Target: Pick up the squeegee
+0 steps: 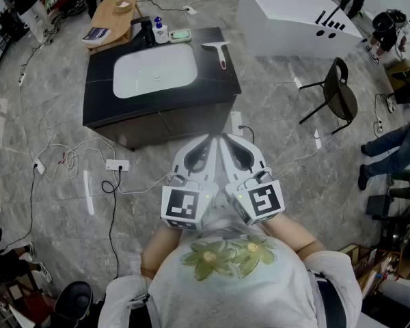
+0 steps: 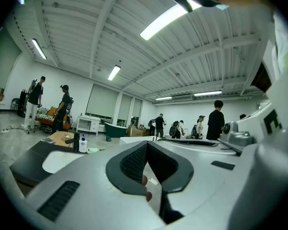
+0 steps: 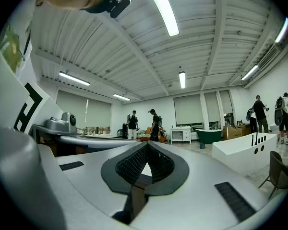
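Both grippers sit pulled in close to the person's chest, side by side, pointing level toward a black vanity counter (image 1: pixel 212 77). Left gripper (image 1: pixel 206 143): jaws closed tip to tip, nothing between the pads. Right gripper (image 1: pixel 227 143): same, jaws fully together and empty. The two sets of tips are just beside each other, well short of the counter. Squeegee (image 1: pixel 219 52) lies flat on the counter's top right corner, right of the white sink basin (image 1: pixel 154 70), with its pale blade end toward the far edge and its reddish handle pointing back toward the person; neither gripper touches it. At the back of the counter stand a black faucet (image 1: pixel 145 29), a soap bottle (image 1: pixel 161 31) beside it, and a green dish (image 1: pixel 180 35) to the bottle's right. White bathtub (image 1: pixel 294 19) stands beyond the counter on the right, with a black chair (image 1: pixel 340 94) near it. Power strip (image 1: pixel 117 164) and loose cables lie on the grey floor, left of the grippers.
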A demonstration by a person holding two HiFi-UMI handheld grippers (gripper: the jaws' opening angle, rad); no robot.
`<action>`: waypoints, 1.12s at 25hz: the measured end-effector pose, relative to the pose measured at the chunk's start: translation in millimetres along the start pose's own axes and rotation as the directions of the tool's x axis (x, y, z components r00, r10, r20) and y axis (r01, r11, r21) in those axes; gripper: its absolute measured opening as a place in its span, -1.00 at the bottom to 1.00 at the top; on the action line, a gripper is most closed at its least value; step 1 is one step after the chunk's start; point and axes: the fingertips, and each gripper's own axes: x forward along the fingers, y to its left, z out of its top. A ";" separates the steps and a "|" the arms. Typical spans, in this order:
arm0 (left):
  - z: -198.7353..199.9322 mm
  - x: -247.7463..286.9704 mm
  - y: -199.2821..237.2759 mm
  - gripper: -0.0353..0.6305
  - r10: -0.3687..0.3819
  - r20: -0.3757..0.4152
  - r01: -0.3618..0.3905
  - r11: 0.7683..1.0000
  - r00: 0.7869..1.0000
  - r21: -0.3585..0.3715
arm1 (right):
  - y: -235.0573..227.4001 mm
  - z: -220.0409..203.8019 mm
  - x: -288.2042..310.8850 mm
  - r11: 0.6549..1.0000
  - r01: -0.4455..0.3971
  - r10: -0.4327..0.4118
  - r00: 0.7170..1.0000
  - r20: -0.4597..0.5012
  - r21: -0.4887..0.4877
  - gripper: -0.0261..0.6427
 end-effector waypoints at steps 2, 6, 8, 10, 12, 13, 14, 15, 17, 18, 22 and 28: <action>0.4 -3.3 6.2 -0.87 -0.002 0.000 0.002 1.000 1.000 -0.008 | 6.1 -0.4 3.4 1.000 -0.005 0.005 1.000 -0.002 -0.002 -0.86; 2.5 -11.0 19.7 -0.87 -0.004 0.001 0.004 1.000 1.000 -0.008 | 19.6 -2.2 11.8 1.000 -0.011 0.011 1.000 -0.007 -0.001 -0.86; 3.9 -15.7 26.6 -0.87 -0.006 0.004 0.006 1.000 1.000 -0.009 | 26.7 -3.2 16.4 1.000 -0.011 0.011 1.000 -0.009 0.004 -0.86; 3.6 -21.5 33.6 -0.87 -0.007 0.007 0.007 1.000 1.000 -0.010 | 34.3 -4.9 20.5 1.000 -0.007 0.007 1.000 -0.005 0.013 -0.86; 0.1 -28.0 40.8 -0.87 -0.007 0.006 0.007 1.000 1.000 -0.007 | 42.5 -8.7 23.7 1.000 0.000 0.000 1.000 -0.001 0.025 -0.85; -2.3 -31.1 44.2 -0.87 -0.008 0.004 0.008 1.000 1.000 -0.005 | 46.4 -11.1 25.0 1.000 0.003 -0.003 1.000 0.001 0.030 -0.85; -4.6 -33.5 47.8 -0.87 -0.009 0.001 0.009 1.000 1.000 -0.003 | 50.0 -13.7 26.6 0.999 0.006 -0.006 1.000 0.002 0.032 -0.85; -6.8 -35.3 51.5 -0.87 -0.010 -0.002 0.010 1.000 1.000 -0.004 | 53.3 -16.2 28.5 0.999 0.008 -0.008 1.000 0.002 0.031 -0.85; -11.7 -39.4 58.2 -0.87 -0.006 -0.014 0.006 1.000 1.000 -0.012 | 60.4 -21.2 31.7 1.000 0.005 -0.005 1.000 -0.006 0.030 -0.85; -13.9 -41.9 60.9 -0.87 -0.004 -0.021 0.004 1.000 1.000 -0.016 | 64.0 -23.5 33.0 1.000 0.000 0.000 1.000 -0.013 0.031 -0.85; -16.5 -44.5 72.7 -0.87 0.002 -0.032 -0.003 1.000 0.999 -0.017 | 69.3 -27.7 44.8 0.999 -0.006 0.007 1.000 -0.024 0.040 -0.85; -19.7 -27.4 95.2 -0.87 0.005 -0.046 -0.006 1.000 0.999 -0.023 | 61.9 -35.1 72.0 0.999 -0.016 0.018 0.999 -0.039 0.052 -0.85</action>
